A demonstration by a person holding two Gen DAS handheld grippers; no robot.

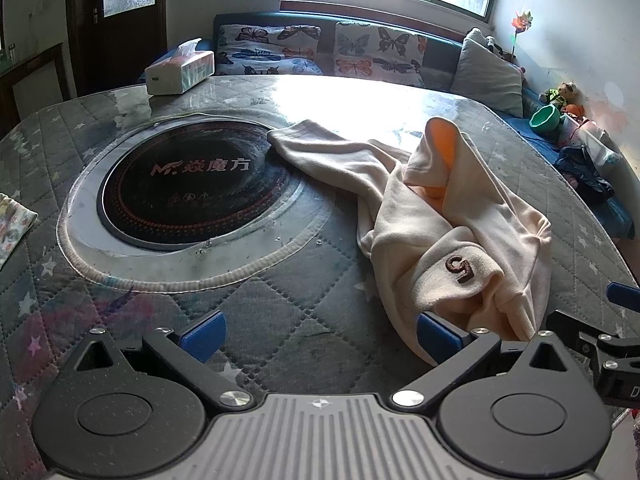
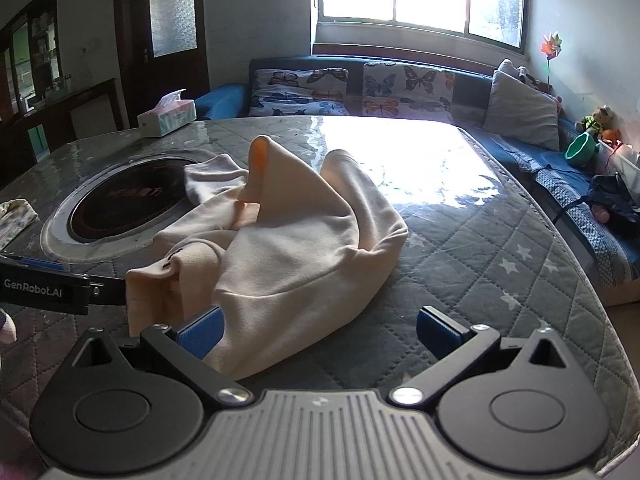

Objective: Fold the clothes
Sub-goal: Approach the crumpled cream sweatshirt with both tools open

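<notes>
Both tools wide, nothing between the fingers. Left tool (image 1: pixel 318 338) hovers low over the quilted desk (image 1: pixel 280 312) at its near edge; its right pad sits just beside the near hem of the garment, contact unclear. Right tool (image 2: pixel 318 332) likewise low at the near edge; its left pad (image 2: pixel 200 334) is against or just in front of the garment's near fold, cannot tell if touching.

Cream hoodie (image 1: pixel 452 224) lies crumpled in a heap on the right half of the desk, unfolded. One sleeve (image 1: pixel 316 140) stretches toward the desk's centre and overlaps the rim of the black induction hob (image 1: pixel 192 184) set into the desk. Orange lining (image 1: pixel 442 140) shows where the hood stands up. Brown "5" patch (image 1: pixel 459 267) faces up on a fold at the near end.

Tissue box (image 1: pixel 180 66) at the far left corner. Patterned cloth (image 1: pixel 14 224) at the left edge. Butterfly-print sofa (image 1: pixel 320 48) beyond the far edge, under the window.
</notes>
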